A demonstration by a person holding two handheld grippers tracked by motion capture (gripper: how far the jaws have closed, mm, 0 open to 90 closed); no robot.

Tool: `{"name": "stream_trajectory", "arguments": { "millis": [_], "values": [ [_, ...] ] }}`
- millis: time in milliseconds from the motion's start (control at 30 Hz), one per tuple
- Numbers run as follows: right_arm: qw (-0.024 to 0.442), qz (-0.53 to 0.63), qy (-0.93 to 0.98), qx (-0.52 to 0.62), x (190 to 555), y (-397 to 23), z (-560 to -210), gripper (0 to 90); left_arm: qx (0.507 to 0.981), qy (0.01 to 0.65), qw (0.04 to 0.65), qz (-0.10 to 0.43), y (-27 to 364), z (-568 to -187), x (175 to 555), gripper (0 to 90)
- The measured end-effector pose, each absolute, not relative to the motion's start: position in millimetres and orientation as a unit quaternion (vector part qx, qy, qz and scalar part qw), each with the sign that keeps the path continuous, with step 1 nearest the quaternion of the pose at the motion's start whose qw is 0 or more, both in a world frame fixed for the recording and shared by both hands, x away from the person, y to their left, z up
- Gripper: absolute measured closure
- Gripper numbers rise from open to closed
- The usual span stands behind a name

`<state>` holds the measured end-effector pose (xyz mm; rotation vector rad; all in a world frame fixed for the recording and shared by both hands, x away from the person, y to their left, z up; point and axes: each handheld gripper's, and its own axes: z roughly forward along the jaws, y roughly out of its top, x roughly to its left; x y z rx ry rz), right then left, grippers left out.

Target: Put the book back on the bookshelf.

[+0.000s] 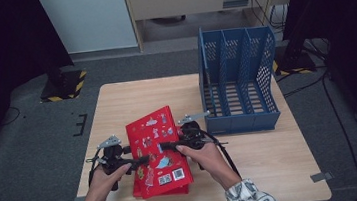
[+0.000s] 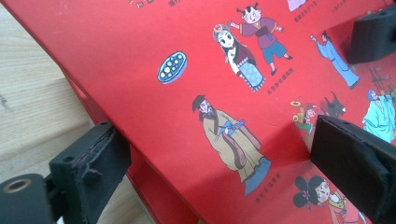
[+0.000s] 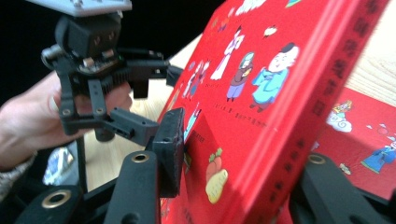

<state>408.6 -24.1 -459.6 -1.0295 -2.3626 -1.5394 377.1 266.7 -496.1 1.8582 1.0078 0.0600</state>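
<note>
Your right gripper (image 3: 233, 154) was clamped on the spine edge of the thick red hardcover book with cartoon figures (image 1: 155, 145), tilting it up off a second red book (image 3: 359, 135) lying flat beneath. Your left gripper (image 2: 224, 154) had its jaws apart, one below the book's left edge and one above the cover, not pressing. Both books sat at the near middle of the pale wooden table (image 1: 264, 172). Bare tabletop lay left and right; the blue plastic three-slot file rack (image 1: 239, 81) stood far right. Small printed captions and two QR codes marked the cover, too small to read.

surface: wooden table (image 1: 116, 99) | on it: red books (image 1: 168, 186), blue file rack (image 1: 241, 121)
</note>
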Motion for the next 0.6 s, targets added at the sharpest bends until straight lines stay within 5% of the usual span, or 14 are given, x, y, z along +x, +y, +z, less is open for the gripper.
{"name": "stream_trajectory", "arguments": {
  "millis": [600],
  "values": [
    [0.061,-0.508,-0.791,-0.334,413.1,-25.8,-450.4,55.5,0.753,0.413,0.509,0.06,268.5,-481.8,377.9,14.7]
  ]
}}
